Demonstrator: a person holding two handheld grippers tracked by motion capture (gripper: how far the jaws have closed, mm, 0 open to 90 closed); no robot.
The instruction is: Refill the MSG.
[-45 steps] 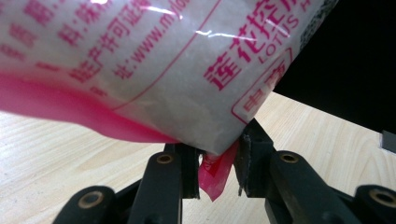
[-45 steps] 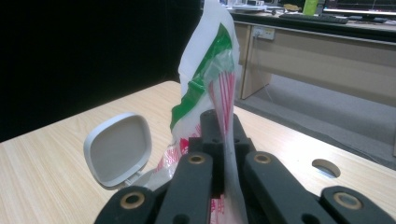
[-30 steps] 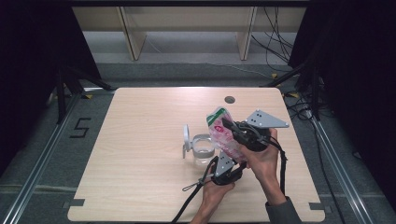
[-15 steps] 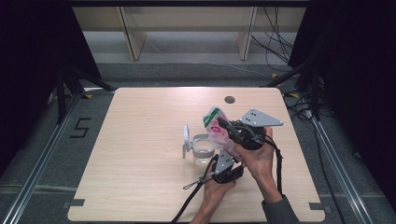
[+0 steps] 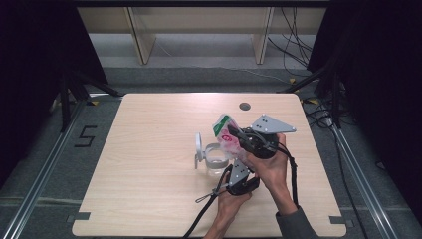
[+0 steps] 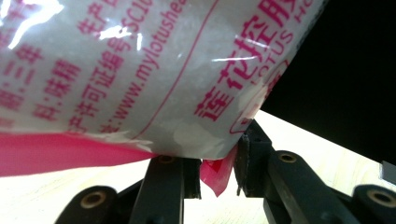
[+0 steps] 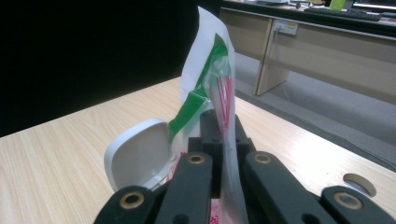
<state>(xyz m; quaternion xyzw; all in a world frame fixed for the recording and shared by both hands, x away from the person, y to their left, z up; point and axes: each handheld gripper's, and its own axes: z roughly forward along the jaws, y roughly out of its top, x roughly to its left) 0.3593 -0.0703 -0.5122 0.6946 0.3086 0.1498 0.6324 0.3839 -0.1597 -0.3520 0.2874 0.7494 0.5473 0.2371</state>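
Note:
A pink, white and green plastic bag (image 5: 223, 130) of white granules hangs tilted above a clear round container (image 5: 215, 160), whose white flip lid (image 5: 198, 148) stands open at its left. My right gripper (image 5: 234, 133) is shut on the bag's upper edge; in the right gripper view its jaws (image 7: 223, 126) pinch the flat film of the bag (image 7: 205, 79), with the lid (image 7: 135, 161) behind. My left gripper (image 5: 233, 162) comes up from below. In the left gripper view the bag (image 6: 140, 70) looms above and its pink lower corner sits pinched between the jaws (image 6: 218, 168).
The wooden table (image 5: 149, 149) has a round cable hole (image 5: 244, 106) near its far edge, seen too in the right gripper view (image 7: 359, 183). Both cables trail toward the near edge. Beyond the table stand wooden bench legs (image 5: 138, 40), with floor cables at the right.
The right gripper and the bag have drifted slightly left toward the container. The left gripper has stayed where it was.

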